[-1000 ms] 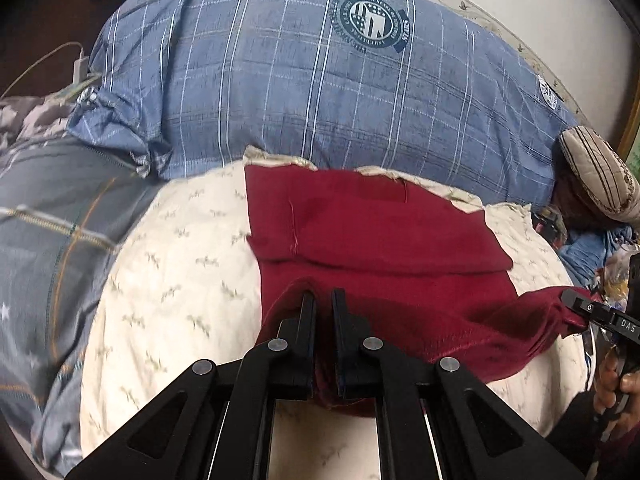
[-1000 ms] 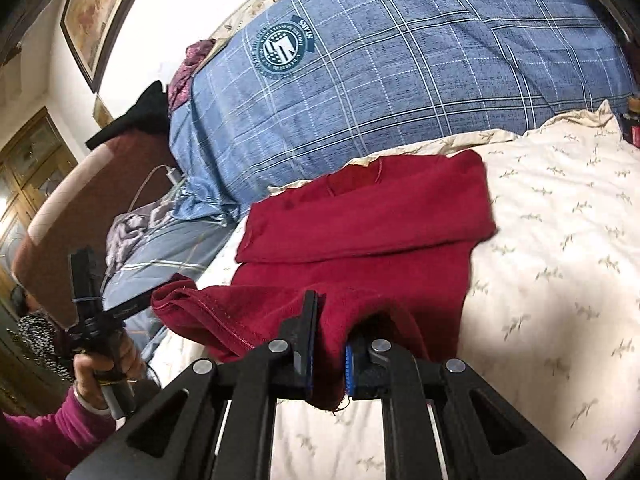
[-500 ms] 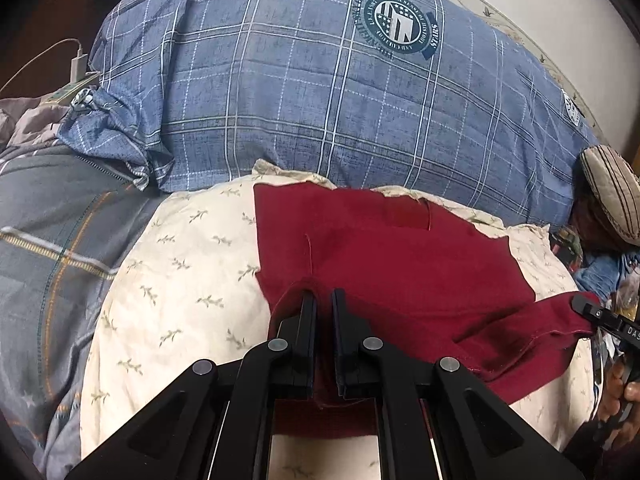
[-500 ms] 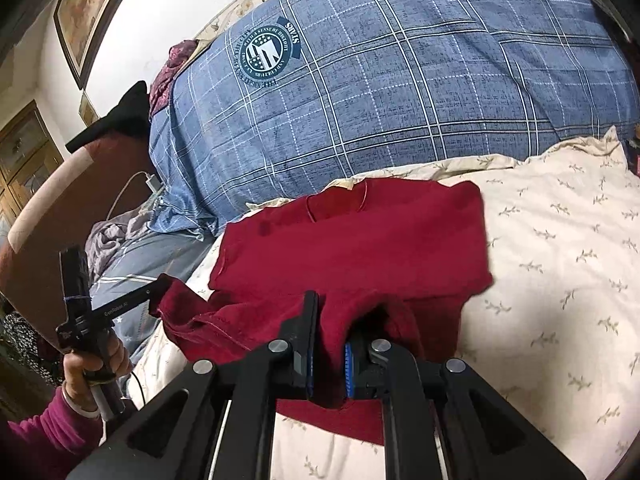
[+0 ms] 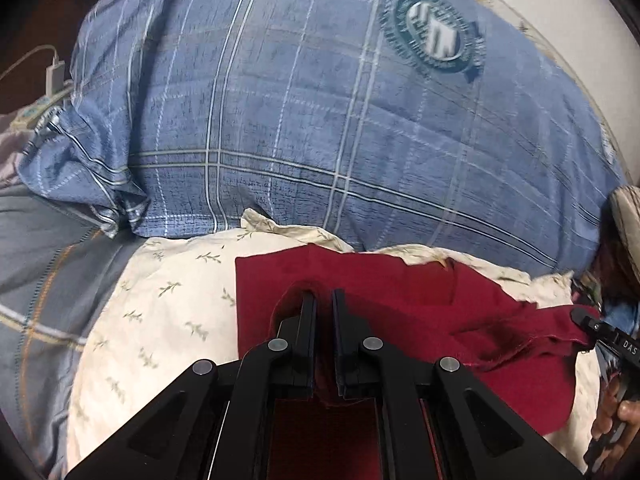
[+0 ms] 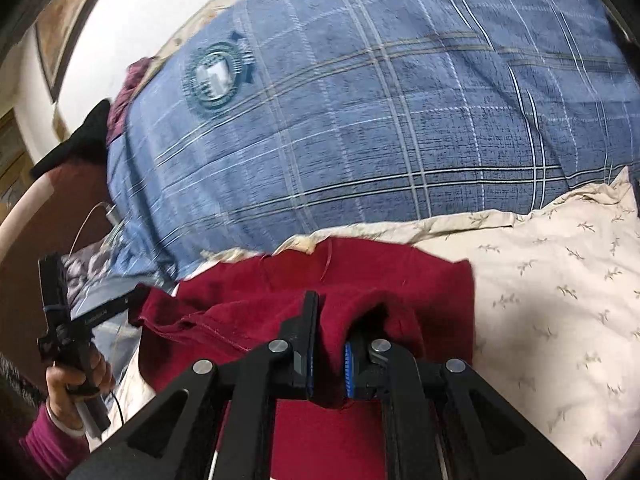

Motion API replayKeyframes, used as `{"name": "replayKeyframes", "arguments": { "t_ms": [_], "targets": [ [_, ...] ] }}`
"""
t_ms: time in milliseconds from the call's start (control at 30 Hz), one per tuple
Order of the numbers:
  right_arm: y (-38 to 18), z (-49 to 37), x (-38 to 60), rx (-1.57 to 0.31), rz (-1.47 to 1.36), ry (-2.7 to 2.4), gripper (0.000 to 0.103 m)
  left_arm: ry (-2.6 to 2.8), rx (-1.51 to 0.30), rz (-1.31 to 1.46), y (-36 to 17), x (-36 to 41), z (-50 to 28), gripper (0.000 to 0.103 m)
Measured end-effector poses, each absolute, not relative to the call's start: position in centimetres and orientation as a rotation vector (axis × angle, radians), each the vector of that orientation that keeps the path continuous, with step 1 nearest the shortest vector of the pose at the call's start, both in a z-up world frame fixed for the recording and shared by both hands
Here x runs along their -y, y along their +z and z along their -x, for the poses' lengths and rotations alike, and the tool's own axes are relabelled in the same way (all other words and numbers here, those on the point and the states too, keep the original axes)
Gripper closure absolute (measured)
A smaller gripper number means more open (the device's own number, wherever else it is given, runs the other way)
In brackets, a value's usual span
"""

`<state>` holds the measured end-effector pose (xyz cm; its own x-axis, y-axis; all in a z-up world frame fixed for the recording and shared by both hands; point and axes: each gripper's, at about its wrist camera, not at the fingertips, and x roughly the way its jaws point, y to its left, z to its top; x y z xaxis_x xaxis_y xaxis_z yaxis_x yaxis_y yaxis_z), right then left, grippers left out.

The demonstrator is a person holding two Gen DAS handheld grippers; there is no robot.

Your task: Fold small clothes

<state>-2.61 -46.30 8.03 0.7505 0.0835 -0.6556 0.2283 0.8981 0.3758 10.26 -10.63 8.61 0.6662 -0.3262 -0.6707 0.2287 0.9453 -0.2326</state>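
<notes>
A red garment is spread on a cream leaf-print bed, backed by a blue plaid pillow and a white wall. Its near edge is clamped in the closed jaws of the left gripper and the right gripper.

A home bedroom: ahead of the jaws a big blue plaid pillow with a round crest leans toward a pale wall, a cream leaf-print pillow lies under them, and a framed picture hangs up left near a wooden cabinet.
</notes>
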Motion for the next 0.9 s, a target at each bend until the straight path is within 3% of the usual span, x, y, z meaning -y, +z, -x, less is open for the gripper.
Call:
{"name": "replayKeyframes", "arguments": {
  "t_ms": [133,300,333,367,400,433,533,700,900],
  "targets": [
    [4.9,-0.8,48.5,-0.75,-0.537,-0.088,0.091,-0.282,-0.832,0.149,5.7,11.6,-14.0,0.096],
    [3.3,-1.6,50.9,-0.811,-0.657,-0.078,0.079,-0.34,-0.893,0.215,4.7,11.0,-16.9,0.086],
    [3.9,-0.8,51.3,-0.788,-0.675,-0.071,0.074,-0.368,-0.891,0.226,5.0,10.8,-17.0,0.077],
    [4.3,-0.2,51.5,-0.768,-0.678,-0.082,0.054,-0.389,-0.875,0.225,5.4,10.7,-17.0,0.07],
    [5.1,1.0,51.9,-0.72,-0.676,-0.117,0.031,-0.388,-0.849,0.211,5.9,10.6,-16.8,0.043],
    [5.7,2.0,52.2,-0.673,-0.675,-0.141,0.027,-0.37,-0.812,0.196,6.5,10.4,-16.4,0.027],
    [6.5,3.8,52.3,-0.64,-0.676,-0.11,0.029,-0.405,-0.763,0.186,7.4,10.5,-15.3,0.027],
    [5.4,0.9,47.5,-0.769,-0.432,-0.074,0.048,-0.338,-0.795,0.053,6.0,12.8,-15.2,0.027],
    [1.8,-4.9,47.9,-0.865,-0.335,-0.228,0.049,-0.203,-0.902,0.076,2.9,12.8,-19.3,0.026]
  ]
}}
